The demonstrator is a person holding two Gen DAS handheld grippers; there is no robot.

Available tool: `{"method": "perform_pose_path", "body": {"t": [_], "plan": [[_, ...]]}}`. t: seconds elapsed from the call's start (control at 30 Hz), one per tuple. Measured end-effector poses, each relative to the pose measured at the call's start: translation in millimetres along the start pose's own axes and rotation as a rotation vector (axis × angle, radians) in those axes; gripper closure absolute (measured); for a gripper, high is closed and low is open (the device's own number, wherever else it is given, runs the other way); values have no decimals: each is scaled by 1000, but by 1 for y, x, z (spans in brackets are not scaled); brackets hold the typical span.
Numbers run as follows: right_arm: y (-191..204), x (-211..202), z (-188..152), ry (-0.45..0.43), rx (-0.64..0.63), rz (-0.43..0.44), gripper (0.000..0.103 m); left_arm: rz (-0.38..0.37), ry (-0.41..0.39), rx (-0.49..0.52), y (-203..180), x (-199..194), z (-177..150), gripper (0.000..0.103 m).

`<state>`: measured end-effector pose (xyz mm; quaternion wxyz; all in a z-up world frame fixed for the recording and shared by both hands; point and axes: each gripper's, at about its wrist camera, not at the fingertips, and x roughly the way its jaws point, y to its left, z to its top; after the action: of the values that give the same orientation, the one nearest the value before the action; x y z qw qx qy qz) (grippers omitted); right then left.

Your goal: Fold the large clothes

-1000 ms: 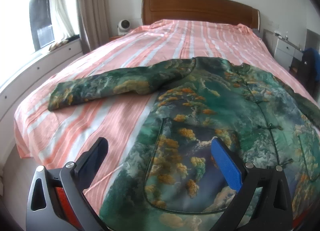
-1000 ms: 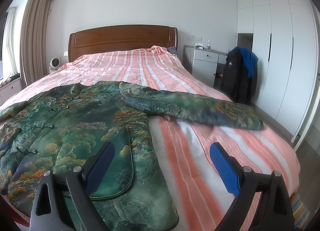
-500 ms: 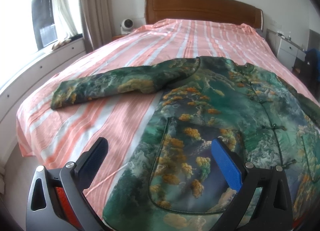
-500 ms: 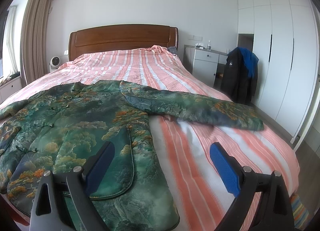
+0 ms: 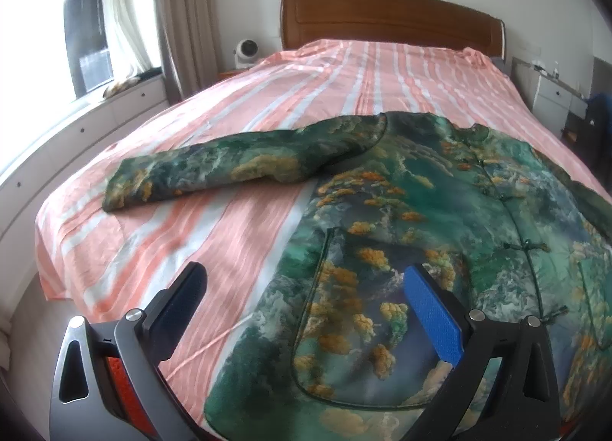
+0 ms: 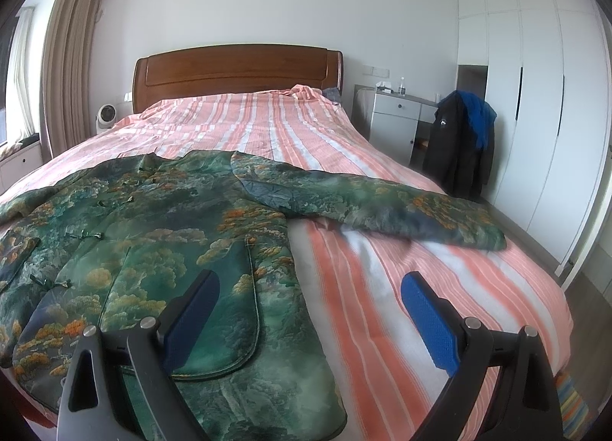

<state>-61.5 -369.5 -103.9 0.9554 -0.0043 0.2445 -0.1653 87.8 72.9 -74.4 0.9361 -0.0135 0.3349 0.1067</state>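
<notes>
A large green jacket with an orange and teal landscape print [image 5: 420,211] lies flat, front up, on the bed; it also shows in the right wrist view [image 6: 153,234]. Its left sleeve [image 5: 229,169] stretches out to the left, its right sleeve [image 6: 382,207] to the right. My left gripper [image 5: 306,299] is open and empty, above the jacket's lower left hem and pocket. My right gripper [image 6: 310,307] is open and empty, above the jacket's lower right edge and the bedsheet.
The bed has a pink and white striped sheet [image 5: 237,234] and a wooden headboard [image 6: 237,70]. A window and cabinets [image 5: 76,127] stand at the left. A nightstand [image 6: 397,119], a chair with dark coats [image 6: 463,146] and white wardrobes [image 6: 535,116] stand at the right.
The left gripper has drifted a little leftwards, so the jacket sits further right in its view. The right gripper has barely moved. Both stay open.
</notes>
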Motion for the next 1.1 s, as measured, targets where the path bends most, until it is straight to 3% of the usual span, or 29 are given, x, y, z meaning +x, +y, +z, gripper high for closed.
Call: {"method": "perform_pose_path", "body": {"t": [0.23,0.33,0.43,0.53,0.67,0.73,0.8,0.9,0.93,1.0,1.07,1.1], "plan": [[-13,7,5,25,68,57,8,14,-1,-4,4,1,2,1],[-43,22,13,56,151,92,8,17,-16,-8,6,0,3,1],[-99,47,26,76,246,40,8,24,-20,-8,10,1,1,1],[-170,79,25,151,462,16,8,27,-12,-20,13,4,-1,1],[-257,119,-1,243,869,27,8,33,10,-35,14,13,-4,1],[-280,142,-11,263,992,41,17,35,28,-30,13,18,-6,1],[-290,160,-8,257,1029,57,24,42,33,-19,10,21,-8,1],[-296,191,2,262,1057,99,49,56,34,0,7,24,-10,1],[-294,202,7,282,1047,71,65,55,34,1,7,24,-10,1],[-288,209,22,304,987,-1,85,50,25,-4,9,22,-10,1],[-268,201,57,264,876,-45,90,41,15,-9,12,21,-12,1],[-255,195,78,224,822,-18,90,38,13,-12,13,22,-13,1]]}}
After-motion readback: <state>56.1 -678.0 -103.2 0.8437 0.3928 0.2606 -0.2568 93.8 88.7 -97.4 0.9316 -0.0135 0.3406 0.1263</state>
